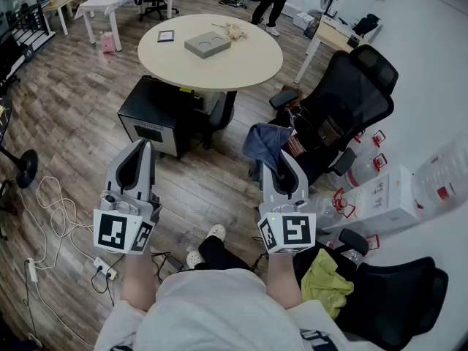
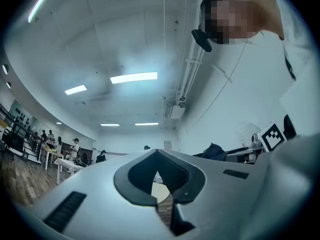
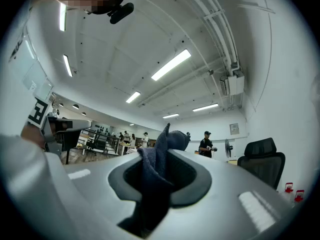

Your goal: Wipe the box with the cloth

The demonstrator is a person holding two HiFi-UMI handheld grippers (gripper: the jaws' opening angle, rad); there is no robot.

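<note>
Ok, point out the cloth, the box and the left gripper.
cloth (image 1: pixel 265 143), head view, its bunched middle.
box (image 1: pixel 207 44), head view, its top face.
left gripper (image 1: pixel 141 147), head view, between its fingertips.

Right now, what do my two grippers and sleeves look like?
The left gripper and right gripper are matching light-grey shells with black jaw linings, narrowing toward the front. Each bears a cube with black-and-white square markers. The shirt is white and short-sleeved.

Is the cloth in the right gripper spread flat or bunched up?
Bunched up. The dark blue cloth is pinched between the shut jaws of the right gripper, with crumpled folds sticking out past the tips.
</note>
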